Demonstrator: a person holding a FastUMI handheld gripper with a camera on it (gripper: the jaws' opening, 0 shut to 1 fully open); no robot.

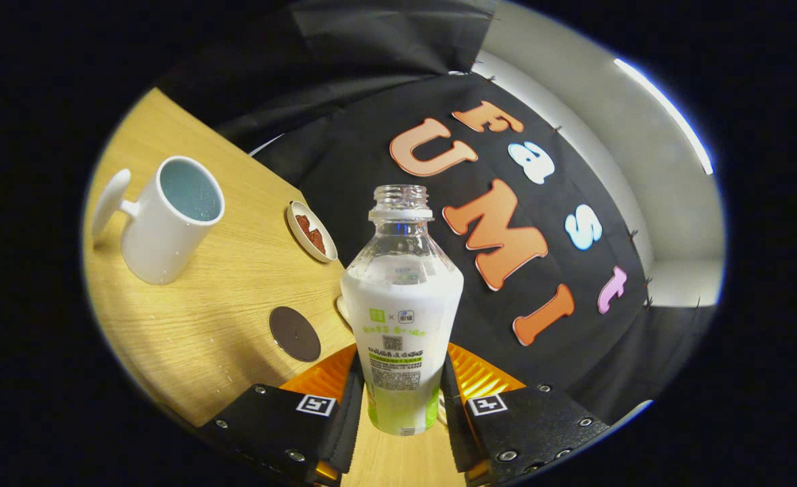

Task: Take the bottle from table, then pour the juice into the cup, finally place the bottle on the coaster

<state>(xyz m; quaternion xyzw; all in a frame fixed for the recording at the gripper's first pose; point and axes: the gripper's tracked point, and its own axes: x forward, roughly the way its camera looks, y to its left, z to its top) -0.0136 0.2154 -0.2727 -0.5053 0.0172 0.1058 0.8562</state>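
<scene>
An uncapped clear bottle (401,318) with a white label stands between my two fingers, its base lifted off the wooden table (202,318). My gripper (401,406) is shut on the bottle, both pads pressing its lower body. The whole view is tilted. A white cup (168,220) with a handle and a pale blue inside stands on the table beyond and to the left of the fingers. The dark round coaster (295,333) lies flat on the table just ahead of the left finger (290,423), between it and the cup.
A small shallow dish (311,231) holding something reddish-brown sits near the table's far edge, between the cup and the bottle's neck. The black cloth wall rises behind the table; a pale wall and a light strip show beyond it.
</scene>
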